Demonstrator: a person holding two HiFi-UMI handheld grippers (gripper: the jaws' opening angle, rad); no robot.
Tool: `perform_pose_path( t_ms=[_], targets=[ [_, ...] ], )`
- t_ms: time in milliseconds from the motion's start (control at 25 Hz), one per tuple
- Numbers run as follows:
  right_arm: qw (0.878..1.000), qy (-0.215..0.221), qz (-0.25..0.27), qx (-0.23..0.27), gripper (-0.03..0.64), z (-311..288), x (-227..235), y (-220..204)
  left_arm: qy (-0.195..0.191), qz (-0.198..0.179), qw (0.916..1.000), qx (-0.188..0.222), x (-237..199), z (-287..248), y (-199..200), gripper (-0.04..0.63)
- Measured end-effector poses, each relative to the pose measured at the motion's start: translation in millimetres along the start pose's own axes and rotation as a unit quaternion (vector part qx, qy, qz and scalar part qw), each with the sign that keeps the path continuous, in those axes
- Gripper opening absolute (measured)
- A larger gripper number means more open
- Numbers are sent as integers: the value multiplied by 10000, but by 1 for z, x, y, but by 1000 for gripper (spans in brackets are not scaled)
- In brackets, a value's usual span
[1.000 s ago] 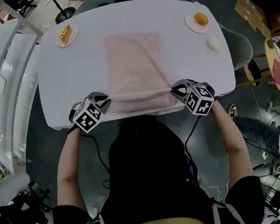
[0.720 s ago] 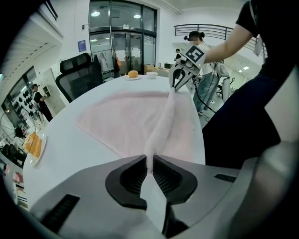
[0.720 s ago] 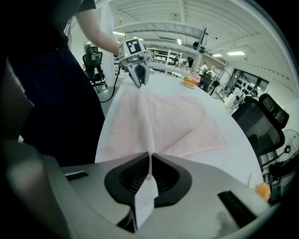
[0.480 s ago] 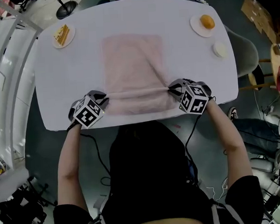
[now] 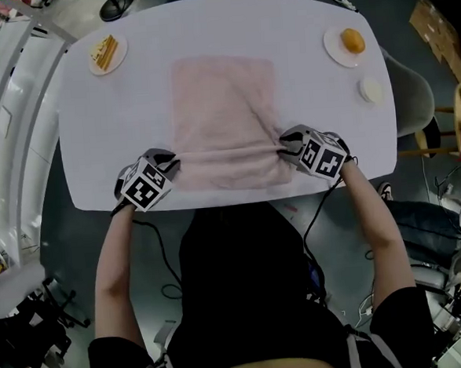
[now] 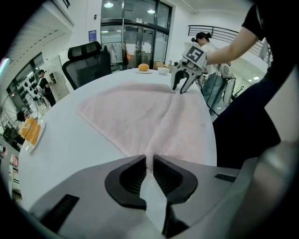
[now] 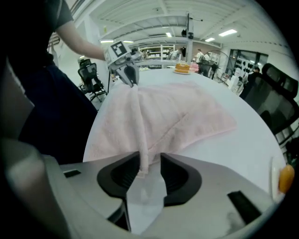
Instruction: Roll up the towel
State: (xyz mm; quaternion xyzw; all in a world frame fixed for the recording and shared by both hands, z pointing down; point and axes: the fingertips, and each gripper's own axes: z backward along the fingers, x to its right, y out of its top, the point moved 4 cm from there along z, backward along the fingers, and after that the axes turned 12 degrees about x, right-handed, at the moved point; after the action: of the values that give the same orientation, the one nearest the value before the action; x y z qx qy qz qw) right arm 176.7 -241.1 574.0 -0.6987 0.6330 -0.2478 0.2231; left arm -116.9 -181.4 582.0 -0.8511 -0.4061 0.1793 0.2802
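Head view: downtilted left hand-held gripper (image 5: 172,164) clamps towel (image 5: 223,101); right hand-held gripper (image 5: 285,143) just opening around it.

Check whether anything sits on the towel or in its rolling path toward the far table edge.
Nothing visible does. The towel lies bare on top, and the cake plate, orange plate and small dish sit off to its sides.

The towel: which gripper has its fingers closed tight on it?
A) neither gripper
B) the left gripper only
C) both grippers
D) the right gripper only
B: the left gripper pinches the towel between its fingers, while the right gripper has just been opening its fingers, with the towel loose between them.
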Motion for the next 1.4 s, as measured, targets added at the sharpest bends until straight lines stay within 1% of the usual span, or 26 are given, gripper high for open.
perform_pose_path(
  t_ms=[80,160,200,320,440,520,600,680,760,840,920,1040,1120,1280,1400],
  targets=[
    [9993,-48,-359,6,202,1,6,-4,83,34,10000,14,1,1,1,48],
    [9976,-73,-683,0,281,3,13,-6,126,85,9999,35,0,2,0,49],
    [9966,-94,-822,49,299,6,16,-6,139,135,9998,68,-1,3,-1,51],
    [9926,-310,-1115,370,301,16,19,-3,175,280,9993,179,-2,10,-3,54],
    [9874,-660,-1284,646,301,30,18,-1,292,363,9984,333,-3,19,-5,67],
    [9848,-998,-1236,695,301,40,19,-2,473,424,9967,499,-8,27,-1,81],
    [9821,-1353,-1123,681,301,52,20,-5,656,554,9940,676,-14,35,0,114],
    [9792,-1578,-1086,671,301,63,15,-8,838,580,9917,781,-18,45,0,130],
    [9775,-1684,-1078,673,301,72,5,-9,991,512,9901,847,-20,57,0,130],
    [9774,-1724,-1023,676,301,77,-8,-8,1024,423,9894,943,-16,67,-1,130],
    [9786,-1689,-940,704,301,80,-23,-4,928,193,9902,1027,-5,74,-1,130],
    [9822,-1597,-726,666,301,79,-49,4,686,-211,9935,889,18,81,-9,130],
    [9843,-1559,-565,602,301,76,-66,8,547,-426,9937,879,32,82,-14,130],
    [9864,-1490,-405,558,301,68,-97,15,344,-579,9942,844,56,81,-24,130],
    [9881,-1443,-283,443,301,60,-115,16,325,-813,9930,793,70,80,-28,130]
  ],
)
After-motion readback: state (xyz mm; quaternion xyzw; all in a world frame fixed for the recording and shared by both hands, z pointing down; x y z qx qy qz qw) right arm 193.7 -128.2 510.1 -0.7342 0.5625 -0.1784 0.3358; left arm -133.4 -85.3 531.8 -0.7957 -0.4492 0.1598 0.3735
